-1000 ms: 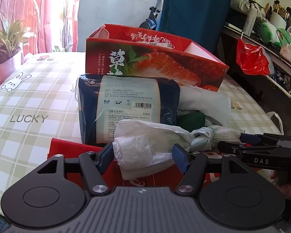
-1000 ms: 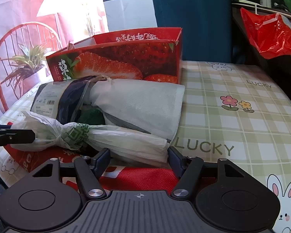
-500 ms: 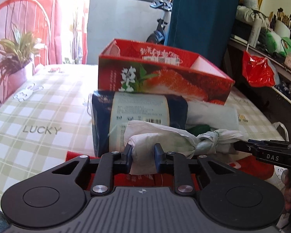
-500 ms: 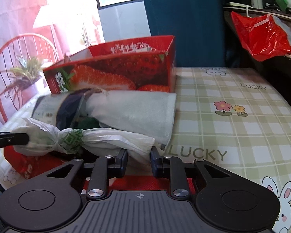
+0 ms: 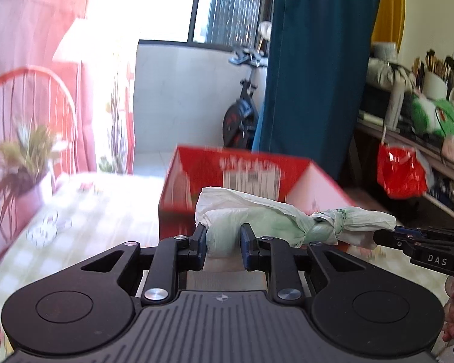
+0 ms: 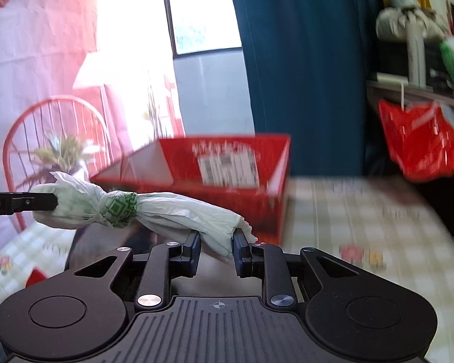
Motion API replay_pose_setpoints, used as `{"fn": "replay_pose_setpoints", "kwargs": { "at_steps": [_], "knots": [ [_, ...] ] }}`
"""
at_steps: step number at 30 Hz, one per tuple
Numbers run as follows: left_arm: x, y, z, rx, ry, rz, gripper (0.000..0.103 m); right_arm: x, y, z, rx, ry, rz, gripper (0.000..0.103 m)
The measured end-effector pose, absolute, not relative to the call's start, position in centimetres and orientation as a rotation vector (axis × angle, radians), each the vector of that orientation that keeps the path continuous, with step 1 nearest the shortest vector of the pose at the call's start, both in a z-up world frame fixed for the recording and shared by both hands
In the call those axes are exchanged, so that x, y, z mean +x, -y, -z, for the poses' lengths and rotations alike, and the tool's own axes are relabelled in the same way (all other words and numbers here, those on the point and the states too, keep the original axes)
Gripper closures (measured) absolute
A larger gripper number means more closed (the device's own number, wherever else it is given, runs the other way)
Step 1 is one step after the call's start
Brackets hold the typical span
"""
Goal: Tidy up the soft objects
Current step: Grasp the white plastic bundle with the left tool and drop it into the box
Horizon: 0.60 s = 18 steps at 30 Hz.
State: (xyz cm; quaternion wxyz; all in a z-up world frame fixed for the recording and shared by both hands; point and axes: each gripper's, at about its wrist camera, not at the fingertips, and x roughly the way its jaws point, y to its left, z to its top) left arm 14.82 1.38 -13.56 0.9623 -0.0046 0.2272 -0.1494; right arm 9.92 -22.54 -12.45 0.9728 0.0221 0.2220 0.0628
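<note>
Holding the knotted plastic bag [image 5: 275,217] at both ends, you have it in the air, stretched between the two tools. Your left tongs [image 5: 221,239] are nearly closed, pinching the fat, rounded end of the bag; your right tongs [image 6: 216,243] are likewise squeezed in on the thin, tapered end. The tied, green-printed middle hangs free between them, sagging only a little.

Judging by this, you are in the carrying step: the bag is off the table [image 6: 363,211] and on its way to the red box [image 6: 227,163], which stands open toward the table's far edge, just beyond the bag in both views. Motion blur hides what the box holds.

Next, bring both tools forward together, at matched speed so the bag neither stretches nor droops, clear the near wall of the box, and lower before you let go. Release both ends at nearly the same time; letting one go early would probably leave the bag swinging from the other and draped over the box rim.
</note>
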Motion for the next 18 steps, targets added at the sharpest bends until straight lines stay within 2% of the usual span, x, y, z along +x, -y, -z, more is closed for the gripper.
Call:
{"fn": "replay_pose_setpoints", "kwargs": {
  "at_steps": [7,18],
  "knots": [
    [20.8,-1.5,11.6,-0.045,-0.441,0.339,0.079,14.4,22.9,9.3,0.024,-0.399,-0.129,0.083],
    [29.0,0.2,12.4,-0.040,-0.528,0.303,0.079,23.2,22.6,9.9,0.023,-0.477,-0.095,0.083]
  ]
}}
